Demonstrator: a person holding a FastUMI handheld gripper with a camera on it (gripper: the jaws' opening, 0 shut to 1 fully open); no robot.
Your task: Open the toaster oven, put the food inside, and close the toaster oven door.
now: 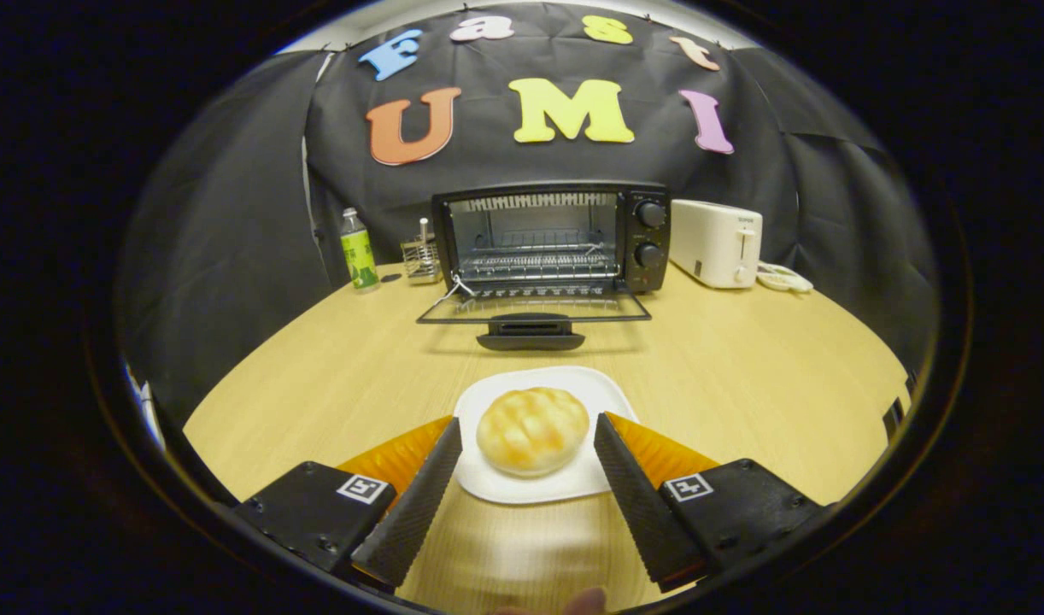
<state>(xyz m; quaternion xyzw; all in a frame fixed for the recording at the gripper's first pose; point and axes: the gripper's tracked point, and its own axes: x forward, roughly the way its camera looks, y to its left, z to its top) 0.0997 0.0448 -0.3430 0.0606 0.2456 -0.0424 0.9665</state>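
A round golden bun (532, 430) lies on a white square plate (565, 383) on the wooden table. My gripper (529, 430) is open, one finger on each side of the bun, with small gaps between pads and bun. Beyond the plate stands the black toaster oven (552, 237) against the back cloth. Its glass door (535, 307) is folded down flat toward me, handle (530, 336) nearest. The wire rack (539, 265) inside is bare.
A white pop-up toaster (716, 243) stands right of the oven, with a small white dish (784, 278) beside it. Left of the oven are a wire holder (422, 258) and a green-labelled bottle (359, 250). Bare tabletop (744, 359) stretches between plate and oven.
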